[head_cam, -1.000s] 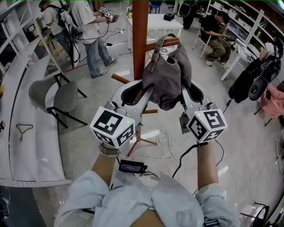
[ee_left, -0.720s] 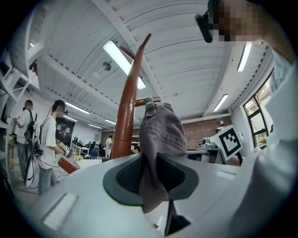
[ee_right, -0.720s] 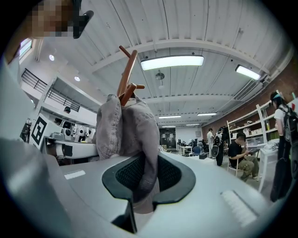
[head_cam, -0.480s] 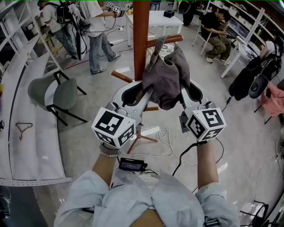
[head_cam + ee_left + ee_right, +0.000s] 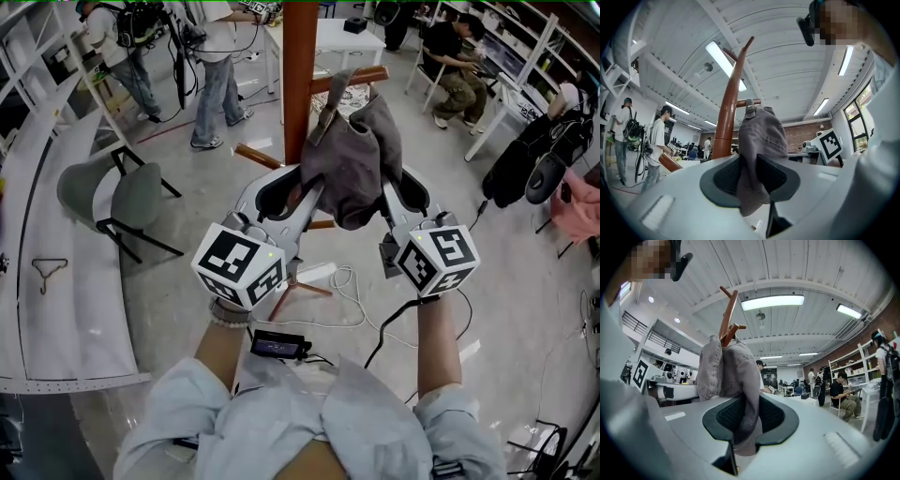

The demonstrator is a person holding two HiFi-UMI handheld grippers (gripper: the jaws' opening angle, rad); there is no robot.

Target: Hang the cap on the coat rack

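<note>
Observer A: Fingers (image 5: 723, 177) of your left gripper (image 5: 752, 176) are clenched on a fold of the grey cap (image 5: 757, 140). The fabric fills the gap between the pads.

Observer B: Likewise your right gripper (image 5: 745, 420): its fingers (image 5: 774, 414) pinch the cap's opposite edge. Between the two you hold the cap aloft, spread against the coat rack (image 5: 298, 75).

Observer A: Progress, as judged: the cap is lifted and brought to the rack. Its back strap (image 5: 328, 105) reaches up to the wooden peg (image 5: 354, 82). Whether the loop is seated over the peg cannot be told.

Observer B: Remaining for you: settle the strap on that peg, then release both grips so the cap hangs by itself.

Observer A: Containers: none takes part in this step. The nearest thing that carries anything is the white shelf (image 5: 75, 328) at your left, which bears one wire hanger (image 5: 49, 274).
</note>
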